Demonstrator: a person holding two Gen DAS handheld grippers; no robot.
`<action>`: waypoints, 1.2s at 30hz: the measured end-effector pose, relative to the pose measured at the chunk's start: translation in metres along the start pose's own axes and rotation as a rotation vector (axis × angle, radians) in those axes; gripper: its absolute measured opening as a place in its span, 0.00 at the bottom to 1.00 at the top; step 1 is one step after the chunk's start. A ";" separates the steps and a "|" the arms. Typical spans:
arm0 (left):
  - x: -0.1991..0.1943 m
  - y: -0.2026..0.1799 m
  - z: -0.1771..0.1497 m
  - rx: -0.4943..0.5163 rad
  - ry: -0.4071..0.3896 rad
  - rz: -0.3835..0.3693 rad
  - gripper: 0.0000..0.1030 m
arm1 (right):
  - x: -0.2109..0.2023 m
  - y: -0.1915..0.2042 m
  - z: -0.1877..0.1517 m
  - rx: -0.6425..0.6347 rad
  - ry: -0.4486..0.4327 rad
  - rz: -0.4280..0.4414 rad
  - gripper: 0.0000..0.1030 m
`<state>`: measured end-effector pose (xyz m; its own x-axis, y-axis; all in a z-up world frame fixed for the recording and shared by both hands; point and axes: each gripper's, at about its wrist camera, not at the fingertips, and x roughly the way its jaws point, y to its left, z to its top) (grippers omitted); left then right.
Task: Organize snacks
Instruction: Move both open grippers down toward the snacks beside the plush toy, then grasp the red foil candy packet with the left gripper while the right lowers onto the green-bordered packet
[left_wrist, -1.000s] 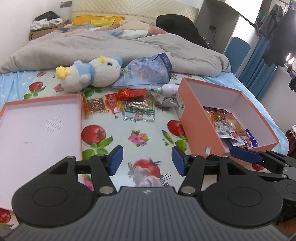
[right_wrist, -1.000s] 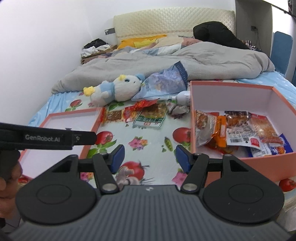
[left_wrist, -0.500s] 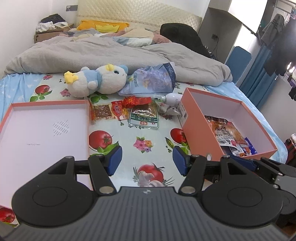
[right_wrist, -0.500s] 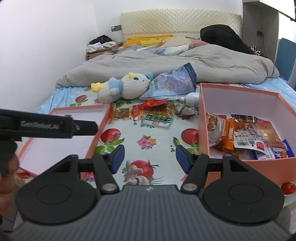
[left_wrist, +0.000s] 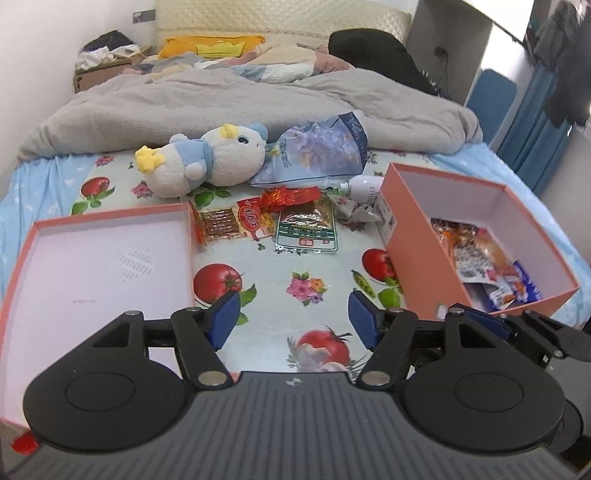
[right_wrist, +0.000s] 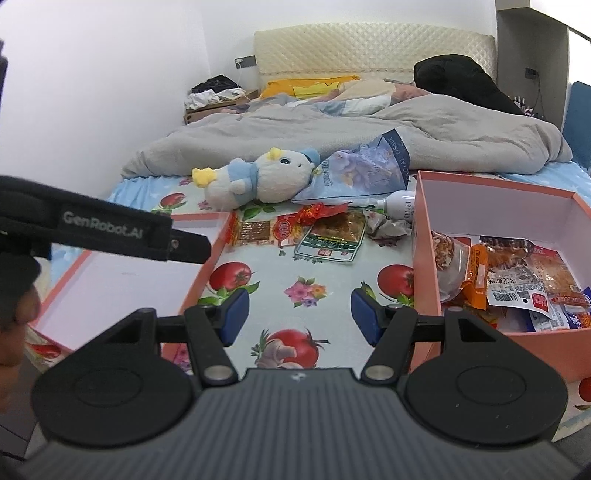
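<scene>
Blue-padded jaws of the left gripper (left_wrist: 293, 319) stand apart with nothing between them, and they have just been opening wider. It hovers over a fruit-and-flower printed sheet (left_wrist: 280, 273) on a bed. The right gripper (right_wrist: 298, 316) is likewise spread and empty, hovering over the same sheet.

Two salmon-pink box parts flank the grippers. One shallow lid (left_wrist: 99, 258) lies to the left, holding nothing. One deep box (right_wrist: 495, 206) stands to the right, holding a heap of snack packets (right_wrist: 517, 284); how many cannot be told.

Between lid and box, farther up the sheet, loose snacks lie close together: one brown-and-red packet (left_wrist: 221, 226) touching the lid's corner, one red-and-white packet (left_wrist: 254, 218), one crinkled red wrapper (left_wrist: 291, 195) and one green-and-white packet (left_wrist: 308, 229). One crumpled silvery wrapper (left_wrist: 354, 210) lies against the box, beside one white bottle (left_wrist: 364, 184) on its side.

Beyond them lie one plush penguin (left_wrist: 207, 162) and one blue tissue pack (left_wrist: 317, 155), against a grey duvet (left_wrist: 236, 110).
</scene>
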<state>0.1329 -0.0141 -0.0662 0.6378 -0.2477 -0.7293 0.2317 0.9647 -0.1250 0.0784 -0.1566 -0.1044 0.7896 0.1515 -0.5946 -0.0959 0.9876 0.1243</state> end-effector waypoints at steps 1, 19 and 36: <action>0.003 0.001 0.001 0.006 0.003 -0.001 0.68 | 0.003 0.000 0.000 0.001 0.001 0.007 0.62; 0.132 0.043 0.049 0.038 -0.001 -0.007 0.69 | 0.103 0.000 0.009 -0.049 0.035 0.011 0.62; 0.268 0.043 0.114 0.078 0.077 -0.147 0.73 | 0.215 -0.036 0.038 0.012 0.068 -0.088 0.82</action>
<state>0.3974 -0.0493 -0.1897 0.5355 -0.3747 -0.7568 0.3764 0.9081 -0.1833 0.2751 -0.1613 -0.2064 0.7516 0.0668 -0.6563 -0.0200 0.9967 0.0785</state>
